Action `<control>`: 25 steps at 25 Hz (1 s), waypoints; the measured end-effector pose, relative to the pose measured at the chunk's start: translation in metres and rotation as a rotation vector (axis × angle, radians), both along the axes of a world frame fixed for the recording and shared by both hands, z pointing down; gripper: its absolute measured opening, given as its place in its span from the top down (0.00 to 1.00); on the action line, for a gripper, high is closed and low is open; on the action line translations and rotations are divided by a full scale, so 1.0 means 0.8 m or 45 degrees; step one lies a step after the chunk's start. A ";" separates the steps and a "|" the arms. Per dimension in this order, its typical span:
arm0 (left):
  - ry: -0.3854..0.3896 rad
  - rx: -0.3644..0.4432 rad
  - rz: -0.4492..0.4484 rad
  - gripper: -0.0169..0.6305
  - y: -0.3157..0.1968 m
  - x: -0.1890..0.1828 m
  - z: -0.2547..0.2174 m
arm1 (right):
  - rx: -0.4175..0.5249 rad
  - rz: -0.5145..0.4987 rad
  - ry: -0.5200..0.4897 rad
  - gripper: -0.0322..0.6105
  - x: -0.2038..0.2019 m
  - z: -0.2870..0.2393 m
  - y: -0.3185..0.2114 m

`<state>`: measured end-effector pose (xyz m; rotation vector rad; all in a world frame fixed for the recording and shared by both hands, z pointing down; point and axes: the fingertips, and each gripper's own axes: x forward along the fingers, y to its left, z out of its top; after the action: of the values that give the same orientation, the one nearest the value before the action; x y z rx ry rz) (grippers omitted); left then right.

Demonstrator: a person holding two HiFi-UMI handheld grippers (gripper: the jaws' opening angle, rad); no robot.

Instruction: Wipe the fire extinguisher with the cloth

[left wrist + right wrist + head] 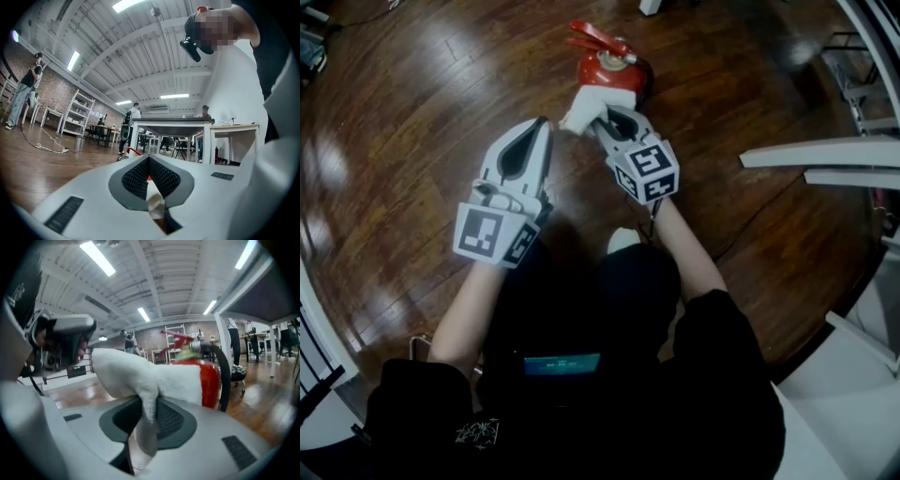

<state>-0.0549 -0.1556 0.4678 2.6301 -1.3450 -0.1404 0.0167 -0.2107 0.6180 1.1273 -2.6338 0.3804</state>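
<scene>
The red fire extinguisher (605, 67) stands upright on the dark wooden floor (422, 103), just ahead of the person's knees, its red levers and valve on top; a black hose (225, 376) curves down its side in the right gripper view. The right gripper (614, 120) reaches to the near side of the extinguisher, and its jaws are clamped on a white cloth (592, 101); from that gripper's own camera the cloth (131, 373) bunches up above the jaws, with a narrow fold pinched between the dark pads, and its far part lies against the red body of the extinguisher (210, 380) just below the valve. The left gripper (542, 127) hangs beside the right one, near the cloth but apart from it (its tip points toward the extinguisher); in the left gripper view its jaws (149, 161) are together with no cloth between them, and a sliver of red shows just past the tip. Both forearms come up from a dark-clothed lap at the bottom of the head view.
</scene>
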 end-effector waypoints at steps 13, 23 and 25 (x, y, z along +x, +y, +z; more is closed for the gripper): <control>-0.014 -0.009 -0.029 0.97 0.004 -0.010 0.008 | -0.249 -0.027 0.176 0.78 0.013 0.185 0.009; 0.008 0.001 -0.014 0.97 0.006 -0.016 0.002 | 0.099 0.115 -0.181 0.78 0.063 -0.080 -0.003; 0.009 0.003 -0.013 0.97 0.007 -0.018 0.001 | 0.181 0.170 -0.157 0.78 0.086 -0.123 -0.027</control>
<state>-0.0697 -0.1501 0.4687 2.6224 -1.3576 -0.1521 0.0857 -0.2320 0.5197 1.3712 -2.7371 0.3006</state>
